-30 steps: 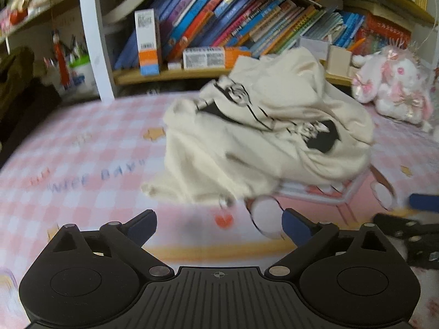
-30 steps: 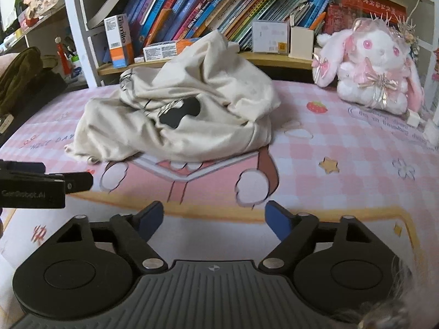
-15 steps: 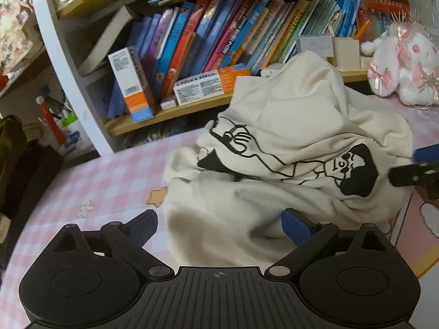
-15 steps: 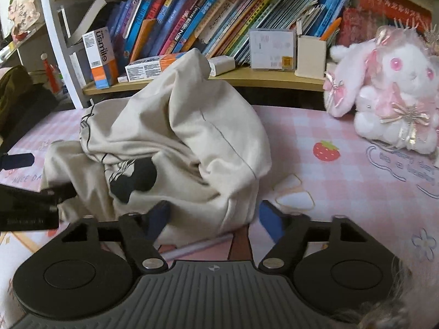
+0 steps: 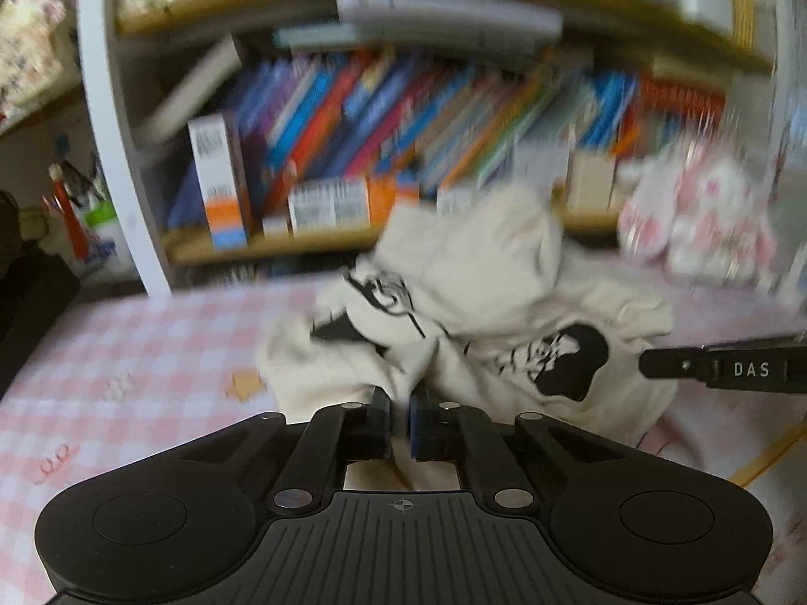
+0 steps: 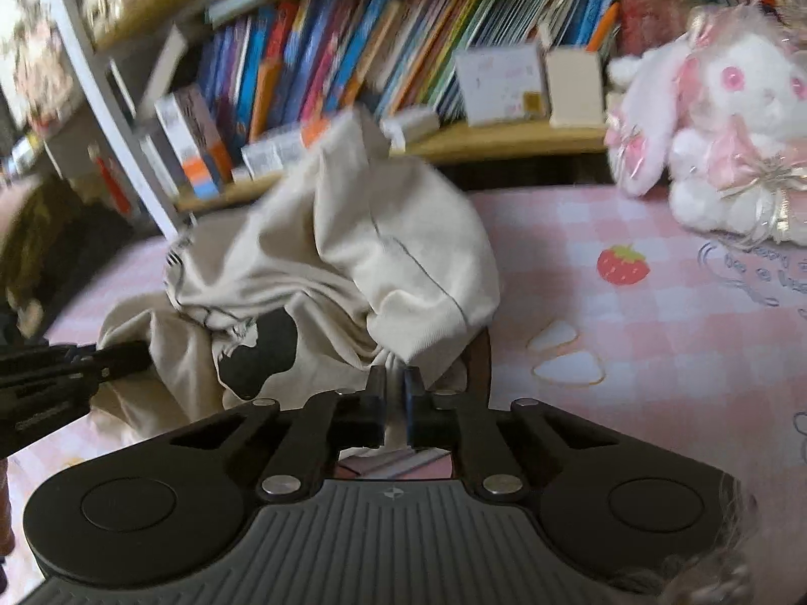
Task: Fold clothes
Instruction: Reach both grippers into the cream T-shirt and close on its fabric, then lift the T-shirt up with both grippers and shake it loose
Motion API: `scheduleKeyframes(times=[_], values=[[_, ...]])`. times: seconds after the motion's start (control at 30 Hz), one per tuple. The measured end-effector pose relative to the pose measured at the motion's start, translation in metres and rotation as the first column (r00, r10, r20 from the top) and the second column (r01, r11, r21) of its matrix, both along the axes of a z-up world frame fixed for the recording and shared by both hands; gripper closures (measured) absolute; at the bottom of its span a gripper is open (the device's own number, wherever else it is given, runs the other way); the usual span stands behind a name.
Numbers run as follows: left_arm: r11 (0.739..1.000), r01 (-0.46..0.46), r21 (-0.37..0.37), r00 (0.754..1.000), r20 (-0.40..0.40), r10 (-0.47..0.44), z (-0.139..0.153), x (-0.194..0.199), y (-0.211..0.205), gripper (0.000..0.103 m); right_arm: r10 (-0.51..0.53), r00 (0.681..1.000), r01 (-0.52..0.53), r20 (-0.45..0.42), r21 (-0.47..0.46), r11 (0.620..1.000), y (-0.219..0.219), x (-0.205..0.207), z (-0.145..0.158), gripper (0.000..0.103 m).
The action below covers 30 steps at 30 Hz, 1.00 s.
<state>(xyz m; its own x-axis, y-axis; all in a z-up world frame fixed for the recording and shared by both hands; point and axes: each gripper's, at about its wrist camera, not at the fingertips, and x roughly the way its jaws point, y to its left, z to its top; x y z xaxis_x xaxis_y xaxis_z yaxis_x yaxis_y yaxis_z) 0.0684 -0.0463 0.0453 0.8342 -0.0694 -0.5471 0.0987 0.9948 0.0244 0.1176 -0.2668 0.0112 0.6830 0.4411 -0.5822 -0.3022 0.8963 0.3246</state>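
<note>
A cream T-shirt [image 5: 504, 312] with a black print lies crumpled in a heap on the pink checked cloth [image 5: 126, 353]. My left gripper [image 5: 400, 403] is shut on the shirt's near edge, with fabric pinched between its blue pads. In the right wrist view the same shirt [image 6: 353, 252] bulges up, and my right gripper [image 6: 395, 380] is shut on a fold at its lower right side. The right gripper's tip [image 5: 721, 369] shows at the right edge of the left wrist view; the left gripper's body [image 6: 60, 378] shows at the left of the right wrist view.
A bookshelf [image 6: 353, 50] full of books runs along the back behind the shirt. A pink and white plush rabbit [image 6: 721, 131] sits at the back right. A white shelf post [image 5: 116, 151] stands at the back left, with dark clothing [image 5: 25, 312] beyond the table's left edge.
Both grippers moved in onto the shirt and went from open to shut on its fabric. The shirt heap looks pulled up and the views are blurred by motion.
</note>
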Motion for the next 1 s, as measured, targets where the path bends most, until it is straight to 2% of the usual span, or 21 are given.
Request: scheduleKeyframes(times=[0.17,0.3,0.4,0.5,0.63,0.67,0.7,0.83,0.87,0.9,0.93,0.97,1.0], values=[[0.996,0.038,-0.077,0.988,0.152,-0.026,0.050,-0.018,0.000,0.098,-0.074,0.986,0.056,0.150,0.123,0.991,-0.028,-0.019,0.047,0.097],[0.981,0.143,-0.133,0.944,0.315,-0.095,0.092,-0.037,-0.007,0.098,-0.172,0.948,0.116,0.267,0.211,0.970,-0.052,-0.025,0.090,0.097],[0.960,0.228,-0.162,0.889,0.436,-0.137,0.124,-0.051,-0.012,0.098,-0.250,0.896,0.153,0.366,0.274,0.949,-0.072,-0.031,0.129,0.097],[0.926,0.311,-0.212,0.816,0.559,-0.146,0.159,-0.069,-0.004,0.098,-0.294,0.820,0.141,0.491,0.324,0.936,-0.084,-0.044,0.175,0.097],[0.848,0.441,-0.295,0.695,0.709,-0.114,0.199,-0.102,0.027,0.098,-0.315,0.683,0.045,0.659,0.392,0.919,-0.085,-0.068,0.236,0.097],[0.828,0.463,-0.316,0.677,0.729,-0.101,0.204,-0.108,0.037,0.098,-0.311,0.643,0.007,0.699,0.401,0.916,-0.083,-0.075,0.250,0.097],[0.814,0.471,-0.341,0.672,0.736,-0.080,0.206,-0.111,0.047,0.098,-0.294,0.639,-0.018,0.711,0.396,0.918,-0.076,-0.072,0.257,0.097],[0.831,0.350,-0.433,0.772,0.635,0.007,0.187,-0.098,0.087,0.098,-0.199,0.678,-0.103,0.708,0.359,0.928,-0.042,-0.050,0.271,0.097],[0.841,0.288,-0.457,0.819,0.573,0.031,0.173,-0.091,0.098,0.098,-0.174,0.686,-0.124,0.707,0.350,0.929,-0.033,-0.044,0.275,0.097],[0.851,0.221,-0.476,0.863,0.502,0.057,0.158,-0.084,0.110,0.098,-0.152,0.719,-0.124,0.678,0.341,0.932,-0.021,-0.033,0.269,0.097],[0.860,0.156,-0.486,0.898,0.433,0.082,0.144,-0.078,0.120,0.098,-0.122,0.775,-0.117,0.620,0.331,0.936,-0.008,-0.018,0.254,0.097],[0.863,0.104,-0.494,0.928,0.360,0.094,0.128,-0.072,0.130,0.098,-0.089,0.830,-0.112,0.550,0.321,0.940,0.006,-0.001,0.238,0.097],[0.869,0.051,-0.491,0.949,0.296,0.112,0.111,-0.067,0.139,0.098,-0.056,0.872,-0.111,0.487,0.306,0.945,0.018,0.010,0.222,0.097]])
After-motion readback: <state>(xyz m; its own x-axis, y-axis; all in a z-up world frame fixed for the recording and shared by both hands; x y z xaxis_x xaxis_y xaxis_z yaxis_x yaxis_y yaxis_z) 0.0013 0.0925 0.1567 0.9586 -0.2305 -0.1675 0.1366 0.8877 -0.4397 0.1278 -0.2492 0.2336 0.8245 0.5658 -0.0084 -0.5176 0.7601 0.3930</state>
